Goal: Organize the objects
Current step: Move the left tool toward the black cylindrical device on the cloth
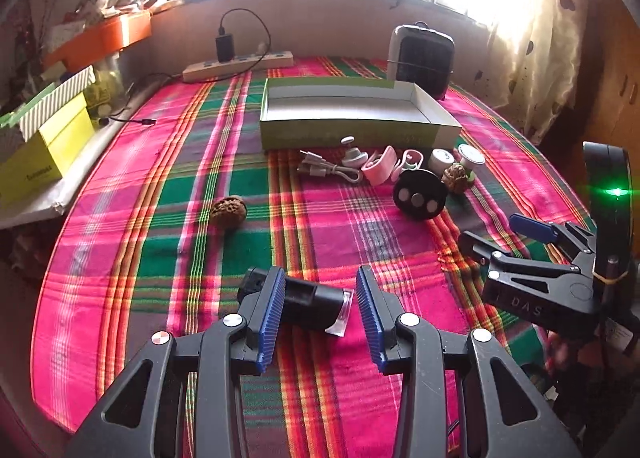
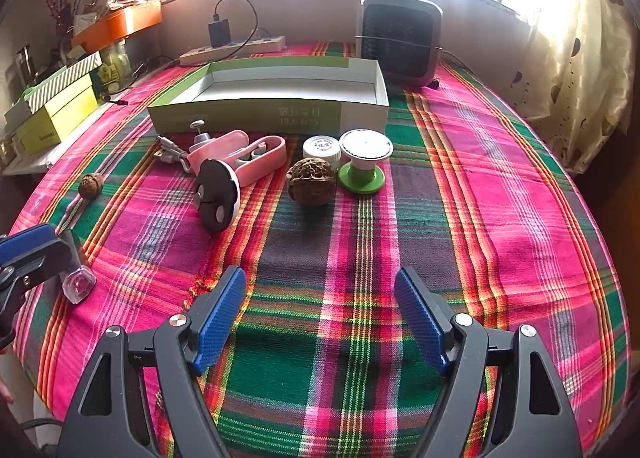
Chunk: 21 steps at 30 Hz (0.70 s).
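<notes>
My left gripper (image 1: 320, 312) is open, its jaws on either side of a black cylinder with a clear cap (image 1: 310, 304) lying on the plaid cloth; whether they touch it I cannot tell. My right gripper (image 2: 320, 314) is open and empty above the cloth, and shows at the right of the left wrist view (image 1: 496, 232). Ahead stands an open green-and-white box (image 2: 256, 114), empty inside. In front of it lie a walnut (image 2: 311, 181), a green spool (image 2: 363, 162), a white round tin (image 2: 321, 149), a black disc (image 2: 216, 196), a pink case (image 2: 256, 158) and a cable (image 1: 328, 169). A second walnut (image 1: 228, 211) lies apart at left.
A small heater (image 2: 400, 38) stands behind the box at right. A power strip with charger (image 2: 232, 46) lies along the back wall. Yellow and striped boxes (image 1: 44, 138) sit off the table's left edge. A curtain (image 2: 580, 70) hangs at right.
</notes>
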{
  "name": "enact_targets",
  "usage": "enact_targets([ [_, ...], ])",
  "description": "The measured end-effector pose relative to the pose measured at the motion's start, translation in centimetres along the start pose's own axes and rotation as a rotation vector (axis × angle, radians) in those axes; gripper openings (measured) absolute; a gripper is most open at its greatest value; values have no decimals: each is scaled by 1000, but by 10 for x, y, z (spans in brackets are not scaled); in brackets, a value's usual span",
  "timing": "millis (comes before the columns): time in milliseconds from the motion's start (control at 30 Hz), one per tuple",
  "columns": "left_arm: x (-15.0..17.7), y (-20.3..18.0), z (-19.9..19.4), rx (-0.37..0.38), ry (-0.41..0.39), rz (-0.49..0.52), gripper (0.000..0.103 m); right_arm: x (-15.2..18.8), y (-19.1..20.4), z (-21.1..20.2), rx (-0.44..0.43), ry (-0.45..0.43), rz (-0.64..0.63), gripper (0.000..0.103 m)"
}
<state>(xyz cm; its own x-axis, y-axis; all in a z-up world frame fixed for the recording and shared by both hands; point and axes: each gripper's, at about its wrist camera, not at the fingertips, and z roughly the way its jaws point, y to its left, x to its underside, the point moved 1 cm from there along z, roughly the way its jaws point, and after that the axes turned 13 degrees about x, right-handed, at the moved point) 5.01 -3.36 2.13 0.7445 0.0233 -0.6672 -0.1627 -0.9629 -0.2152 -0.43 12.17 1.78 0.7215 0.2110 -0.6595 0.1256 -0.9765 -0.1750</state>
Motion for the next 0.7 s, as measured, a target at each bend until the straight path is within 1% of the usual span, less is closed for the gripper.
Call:
enact_targets([
  [67,3,2,3,5,15,-19,35,0,0,0,0,-1,0,77],
  [267,0,0,4,8,7,-47,36,0,2,-1,-2,-3,-2,77],
  [467,-3,-8,14,-37,25,-19,36,1,1,-1,-6,-7,-3,77],
  [567,-3,-8,12,-66,29,-5,36,1,1,0,-9,-9,-5,77],
  [700,3,-6,7,-78,38,-4,36,1,1,0,-10,-8,-6,77],
])
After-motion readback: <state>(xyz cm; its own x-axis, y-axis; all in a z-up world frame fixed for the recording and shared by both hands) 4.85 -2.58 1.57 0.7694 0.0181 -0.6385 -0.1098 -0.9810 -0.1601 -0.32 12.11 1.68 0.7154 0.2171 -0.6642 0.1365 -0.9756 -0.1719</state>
